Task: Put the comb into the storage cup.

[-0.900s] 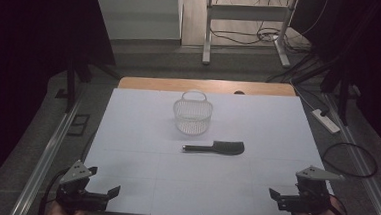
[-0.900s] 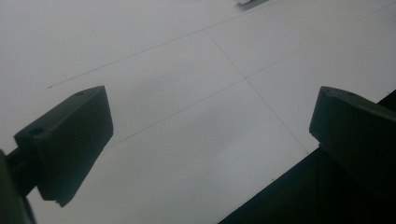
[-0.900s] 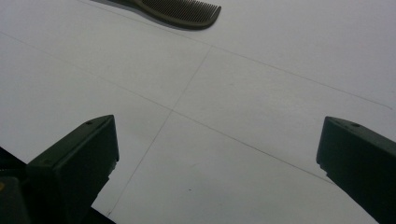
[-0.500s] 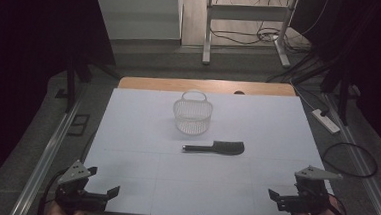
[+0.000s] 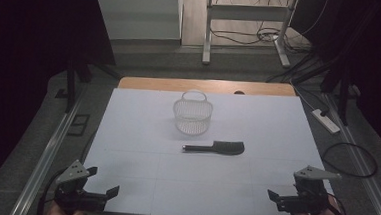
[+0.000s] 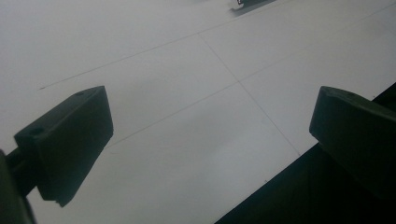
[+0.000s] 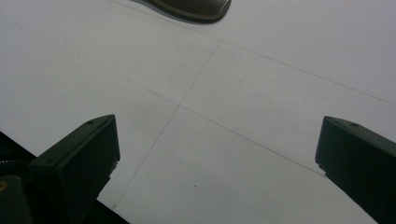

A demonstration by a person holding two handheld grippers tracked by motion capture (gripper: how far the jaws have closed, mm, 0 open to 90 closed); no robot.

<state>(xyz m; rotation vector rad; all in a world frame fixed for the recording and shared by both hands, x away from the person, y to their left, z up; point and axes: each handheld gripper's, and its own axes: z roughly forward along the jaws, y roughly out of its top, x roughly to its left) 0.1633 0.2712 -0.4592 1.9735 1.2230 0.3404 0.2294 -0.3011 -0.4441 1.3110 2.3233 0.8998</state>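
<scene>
A white wire basket (image 5: 193,116) with a handle stands upright at the middle of the white table (image 5: 141,134). Just in front of it lies a black comb (image 5: 217,147), its handle pointing left. In the right gripper view the toothed end of the comb (image 7: 191,8) shows at the top edge. My left gripper (image 5: 103,180) rests open at the table's near left corner, nothing between its jaws. Over the near right corner my right gripper (image 5: 286,189) is open and holds nothing. Both are well short of the comb. The left gripper (image 6: 210,135) and right gripper (image 7: 215,158) look across bare table.
A wooden strip (image 5: 205,86) runs along the table's far edge. Metal rails (image 5: 50,149) flank the table on both sides. A power strip (image 5: 326,121) and cable (image 5: 350,157) lie on the floor at the right. A frame's legs (image 5: 207,38) stand beyond the table.
</scene>
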